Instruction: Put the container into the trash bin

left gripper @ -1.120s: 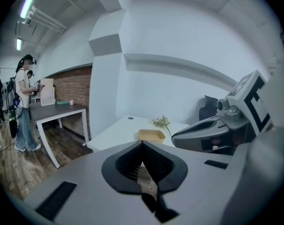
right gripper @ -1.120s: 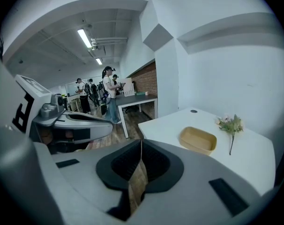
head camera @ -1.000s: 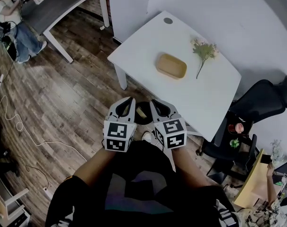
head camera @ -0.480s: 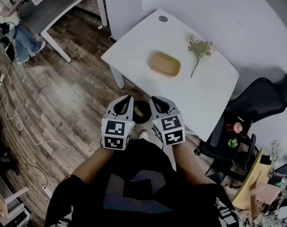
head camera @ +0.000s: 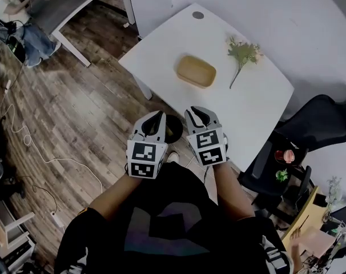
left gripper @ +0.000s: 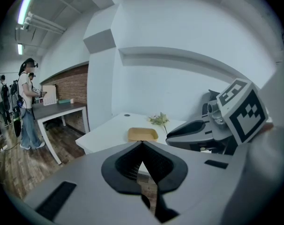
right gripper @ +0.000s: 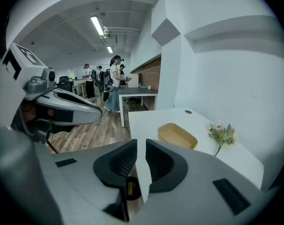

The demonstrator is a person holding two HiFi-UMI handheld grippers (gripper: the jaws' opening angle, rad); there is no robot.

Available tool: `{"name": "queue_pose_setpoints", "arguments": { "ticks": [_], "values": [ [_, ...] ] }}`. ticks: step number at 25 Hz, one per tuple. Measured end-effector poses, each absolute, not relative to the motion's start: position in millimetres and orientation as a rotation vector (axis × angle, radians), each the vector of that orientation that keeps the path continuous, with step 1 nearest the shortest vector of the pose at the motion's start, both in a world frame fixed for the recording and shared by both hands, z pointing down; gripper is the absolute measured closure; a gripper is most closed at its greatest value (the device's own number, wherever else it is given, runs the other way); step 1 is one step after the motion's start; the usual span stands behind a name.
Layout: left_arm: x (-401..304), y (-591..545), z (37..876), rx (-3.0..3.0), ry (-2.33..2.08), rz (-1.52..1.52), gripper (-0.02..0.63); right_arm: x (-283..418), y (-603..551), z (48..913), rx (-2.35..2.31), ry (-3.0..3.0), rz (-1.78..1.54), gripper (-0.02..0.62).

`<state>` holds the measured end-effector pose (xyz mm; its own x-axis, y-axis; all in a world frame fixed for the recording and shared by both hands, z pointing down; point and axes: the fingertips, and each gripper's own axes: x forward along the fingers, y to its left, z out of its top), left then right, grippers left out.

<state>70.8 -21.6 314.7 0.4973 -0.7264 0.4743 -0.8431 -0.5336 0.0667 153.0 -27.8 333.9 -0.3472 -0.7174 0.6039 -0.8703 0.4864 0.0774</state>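
A tan, shallow container [head camera: 195, 71] lies empty on the white table [head camera: 258, 107], apart from both grippers; it also shows in the left gripper view [left gripper: 142, 134] and the right gripper view [right gripper: 177, 135]. A black trash bin [head camera: 174, 129] stands on the wood floor at the table's near edge, partly hidden between my grippers, with something yellow inside it [right gripper: 128, 187]. My left gripper [head camera: 155, 119] [left gripper: 142, 144] and right gripper [head camera: 198, 113] [right gripper: 141, 142] hover side by side above the bin, both shut and holding nothing.
A flower sprig [head camera: 241, 53] lies on the table right of the container. A black office chair [head camera: 321, 124] stands to the right, a dark desk [head camera: 76, 1] and a person [head camera: 24, 33] at far left. Cables [head camera: 24, 147] trail over the floor.
Both grippers have edged slightly forward toward the table's near edge, the right one more. Their jaws look the same. The container has not moved on the table.
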Motion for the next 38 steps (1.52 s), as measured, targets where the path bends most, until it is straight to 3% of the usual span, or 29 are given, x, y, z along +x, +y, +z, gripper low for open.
{"name": "queue_pose_setpoints", "arguments": {
  "ticks": [22,38],
  "values": [
    [84.2,-197.3,390.8,2.43,-1.034,0.715,0.598,176.0,-172.6,412.3,1.132,-1.752,0.312,0.502],
    [80.0,-228.0,430.5,2.416,-0.913,0.831,0.598,177.3,-182.9,465.0,0.877,-1.593,0.292,0.497]
  ]
}}
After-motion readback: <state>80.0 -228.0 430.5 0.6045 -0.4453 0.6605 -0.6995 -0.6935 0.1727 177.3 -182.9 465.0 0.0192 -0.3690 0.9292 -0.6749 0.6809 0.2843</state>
